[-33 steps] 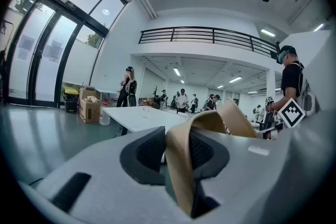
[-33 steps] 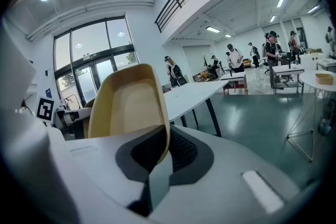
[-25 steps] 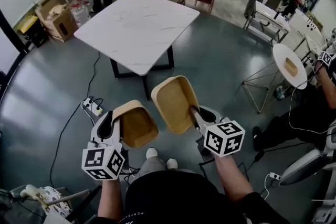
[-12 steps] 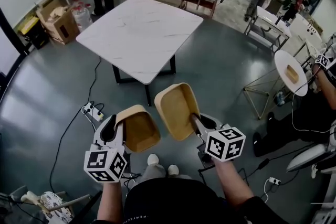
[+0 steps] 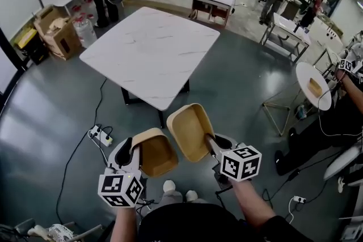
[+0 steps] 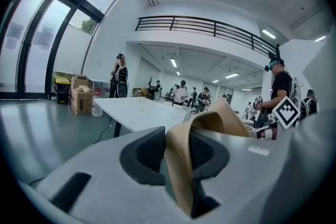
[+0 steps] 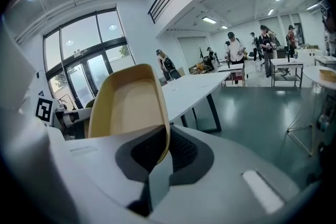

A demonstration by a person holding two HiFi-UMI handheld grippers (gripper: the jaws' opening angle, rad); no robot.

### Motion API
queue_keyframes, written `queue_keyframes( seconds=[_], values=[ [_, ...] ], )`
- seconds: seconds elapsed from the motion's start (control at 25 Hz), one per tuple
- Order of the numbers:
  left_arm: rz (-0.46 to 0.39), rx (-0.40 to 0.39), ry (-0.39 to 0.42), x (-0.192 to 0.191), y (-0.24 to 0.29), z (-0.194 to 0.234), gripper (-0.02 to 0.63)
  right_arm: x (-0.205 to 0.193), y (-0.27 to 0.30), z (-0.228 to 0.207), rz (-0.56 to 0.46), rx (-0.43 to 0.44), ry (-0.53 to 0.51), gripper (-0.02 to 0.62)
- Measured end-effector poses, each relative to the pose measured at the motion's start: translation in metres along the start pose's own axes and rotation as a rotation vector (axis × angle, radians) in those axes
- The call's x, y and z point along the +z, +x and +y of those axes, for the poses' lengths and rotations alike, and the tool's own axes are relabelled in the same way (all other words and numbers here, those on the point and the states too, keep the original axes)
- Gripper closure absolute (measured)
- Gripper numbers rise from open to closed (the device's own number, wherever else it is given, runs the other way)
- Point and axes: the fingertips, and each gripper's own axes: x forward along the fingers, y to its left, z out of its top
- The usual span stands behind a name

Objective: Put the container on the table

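I hold two tan, scoop-shaped containers above the grey floor, short of the white marble-top table [image 5: 150, 48]. My left gripper [image 5: 135, 151] is shut on the rim of the left container [image 5: 156, 151]. In the left gripper view that rim [image 6: 181, 165] is pinched between the dark pads, with the table [image 6: 136, 113] ahead. My right gripper [image 5: 211, 143] is shut on the edge of the right container [image 5: 190, 130], which tilts up with its hollow facing me. In the right gripper view this container [image 7: 128, 105] stands upright from the pads, and the table [image 7: 191, 93] lies beyond it.
A power strip [image 5: 97, 134] with cables lies on the floor to the left of the table legs. Cardboard boxes [image 5: 54, 28] stand at far left. A small round table [image 5: 315, 85] and a seated person are at right. Several people and desks [image 5: 212, 0] stand behind the table.
Both grippers have carried their containers forward towards the white table, which now shows nearer. Both grips are unchanged.
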Motion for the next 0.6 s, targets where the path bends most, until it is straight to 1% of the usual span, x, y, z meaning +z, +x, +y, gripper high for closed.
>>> queue_keyframes(
  seconds=[0.32, 0.6],
  values=[
    [0.010, -0.016, -0.020, 0.011, 0.034, 0.037, 0.523, 0.025, 0.046, 0.005, -0.011, -0.009, 0.013, 0.581],
    [0.033, -0.044, -0.012, 0.013, 0.054, 0.058, 0.523, 0.031, 0.078, 0.016, -0.001, -0.002, 0.026, 0.581]
  ],
)
